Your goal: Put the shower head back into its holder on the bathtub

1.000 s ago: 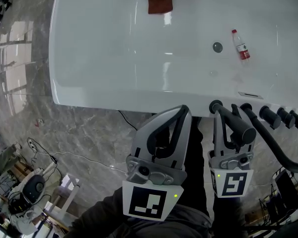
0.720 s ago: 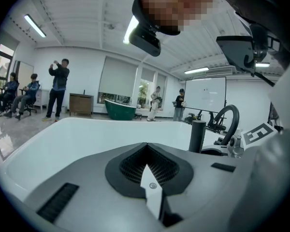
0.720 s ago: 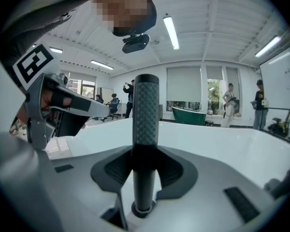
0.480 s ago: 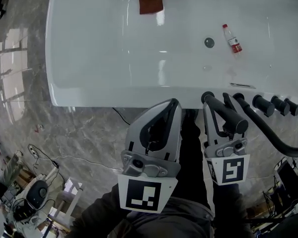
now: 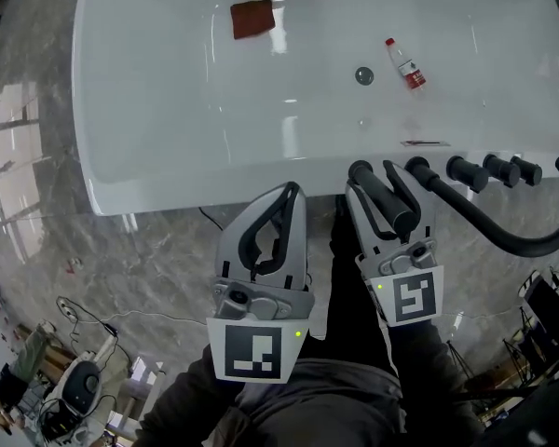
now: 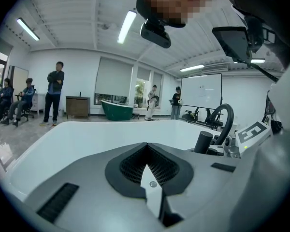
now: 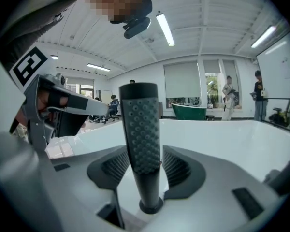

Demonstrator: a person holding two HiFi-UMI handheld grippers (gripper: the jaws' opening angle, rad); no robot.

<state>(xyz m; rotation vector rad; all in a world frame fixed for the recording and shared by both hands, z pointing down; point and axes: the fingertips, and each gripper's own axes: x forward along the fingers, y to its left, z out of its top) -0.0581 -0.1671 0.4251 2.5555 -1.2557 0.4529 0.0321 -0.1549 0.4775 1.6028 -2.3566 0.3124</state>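
Observation:
The black shower head (image 5: 384, 196) lies between the jaws of my right gripper (image 5: 388, 186), which is shut on it, its tip at the near rim of the white bathtub (image 5: 168, 170). In the right gripper view the shower head (image 7: 141, 129) stands upright with a dotted face, clamped low on its stem. Its black hose (image 5: 503, 233) curves off right to a row of black fittings (image 5: 468, 170) on the rim. My left gripper (image 5: 287, 194) is shut and empty beside it, short of the rim; its jaws meet (image 6: 146, 148).
Inside the tub lie a red cloth (image 5: 252, 19) and a small bottle (image 5: 405, 63) near the drain (image 5: 363, 75). Grey marble floor (image 5: 37, 203) with cables and gear (image 5: 74, 389) spreads to the left. Several people (image 6: 53, 93) stand or sit far off.
The head view has swung, so tub and grippers sit further left and higher. My right gripper still holds the shower head at the near rim. The left gripper stays shut.

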